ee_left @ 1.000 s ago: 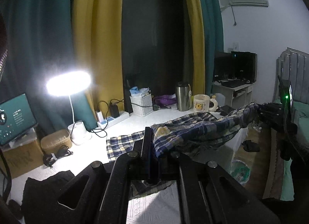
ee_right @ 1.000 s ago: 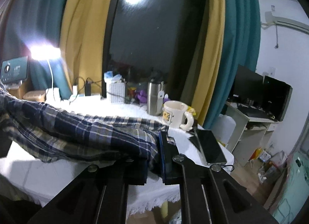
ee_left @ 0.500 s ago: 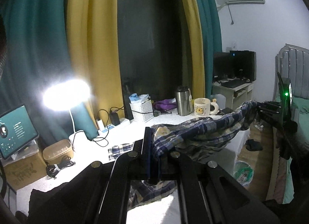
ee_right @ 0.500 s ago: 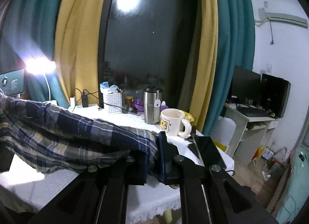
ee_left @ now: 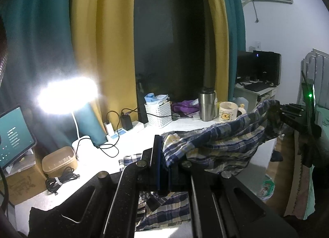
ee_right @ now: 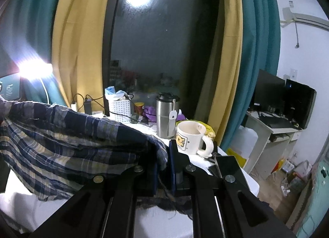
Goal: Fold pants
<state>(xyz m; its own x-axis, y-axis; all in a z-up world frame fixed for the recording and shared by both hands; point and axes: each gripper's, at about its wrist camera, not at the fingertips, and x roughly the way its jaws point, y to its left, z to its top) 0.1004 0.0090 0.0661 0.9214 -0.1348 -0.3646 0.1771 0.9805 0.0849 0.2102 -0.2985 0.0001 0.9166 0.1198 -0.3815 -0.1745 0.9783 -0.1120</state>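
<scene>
Blue, white and yellow plaid pants (ee_left: 216,143) hang stretched in the air between my two grippers, above a white-covered table (ee_left: 135,141). My left gripper (ee_left: 163,168) is shut on one end of the cloth. More of the fabric droops below it onto the table. In the left wrist view the far end of the pants runs to my right gripper (ee_left: 275,112). In the right wrist view my right gripper (ee_right: 163,166) is shut on a bunched edge of the pants (ee_right: 61,139), which spread off to the left.
Along the table's back stand a bright lamp (ee_left: 67,94), a power strip with chargers (ee_left: 123,129), a white basket (ee_left: 158,110), a steel tumbler (ee_right: 166,119) and a cartoon mug (ee_right: 191,137). A phone (ee_right: 228,164) lies by the right edge. A dark cloth (ee_left: 51,219) lies front left.
Both grippers have pulled back and slightly up with the pants. The cloth has lifted off the table, and the mug and tumbler now look farther from the left gripper.
</scene>
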